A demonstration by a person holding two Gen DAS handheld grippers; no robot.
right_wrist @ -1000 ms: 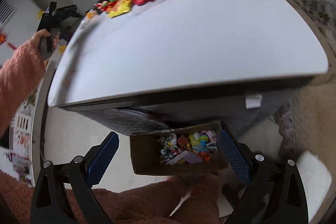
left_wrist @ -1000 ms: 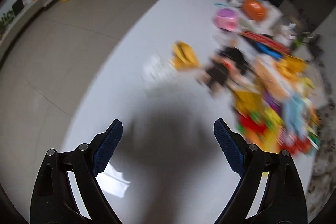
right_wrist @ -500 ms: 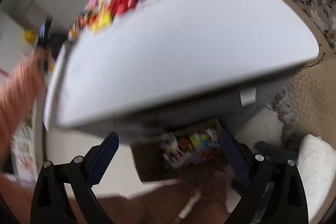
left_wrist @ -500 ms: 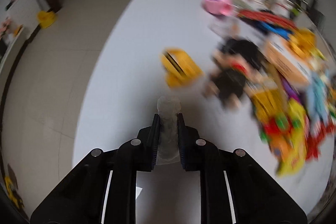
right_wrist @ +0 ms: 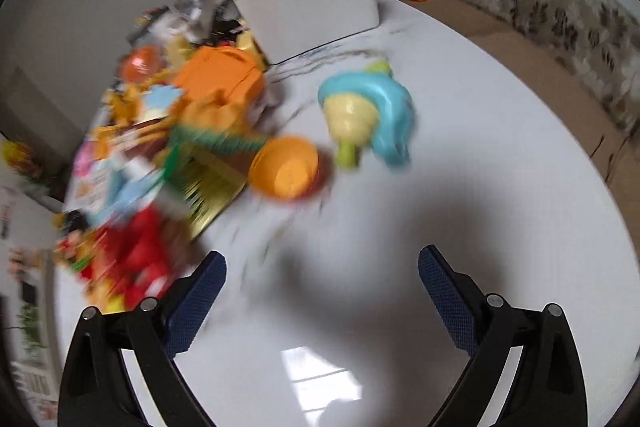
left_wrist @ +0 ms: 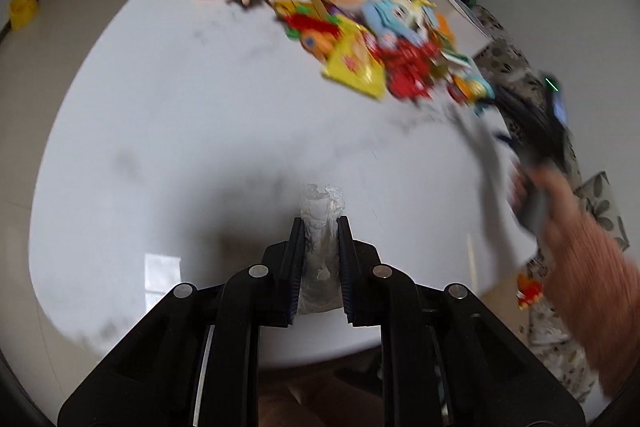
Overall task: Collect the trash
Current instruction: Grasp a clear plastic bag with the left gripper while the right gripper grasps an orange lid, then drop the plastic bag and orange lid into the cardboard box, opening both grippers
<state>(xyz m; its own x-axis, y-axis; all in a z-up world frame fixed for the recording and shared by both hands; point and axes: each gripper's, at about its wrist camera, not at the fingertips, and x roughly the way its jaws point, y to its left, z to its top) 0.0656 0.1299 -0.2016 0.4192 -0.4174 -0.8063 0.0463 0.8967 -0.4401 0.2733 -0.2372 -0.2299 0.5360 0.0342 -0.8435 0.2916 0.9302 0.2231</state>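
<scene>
Left gripper (left_wrist: 321,227): jaws closed tight on a crumpled clear wrapper (left_wrist: 321,211), its top poking out past the pads, its tail hanging down between them. It hangs above the near edge of the table (left_wrist: 168,131), clear of the surface as far as the blur allows. Right gripper (right_wrist: 320,303): jaws wide apart, nothing between them, hovering over bare tabletop near the middle, with its shadow beneath. In the left view the same gripper shows as a blur off the right edge, held by a hand (left_wrist: 556,203) in a pink sleeve (left_wrist: 600,303). Step in hand, as I read it: carry the wrapper off the table to wherever trash goes; no bin visible in either view, so I can't say where. Advice: keep the squeeze constant, the film is thin and slippery and could slide out downward; don't drag it over the tabletop; release only once fully above the bin. Next pick for the right: beyond its jaws sit an orange bowl (right_wrist: 286,167) and a blue-yellow toy (right_wrist: 368,115), then a blurred pile of toys and packets (right_wrist: 160,163) toward the left edge and a white box (right_wrist: 312,3) at the far edge. Which of these is trash I can't tell through the blur.
</scene>
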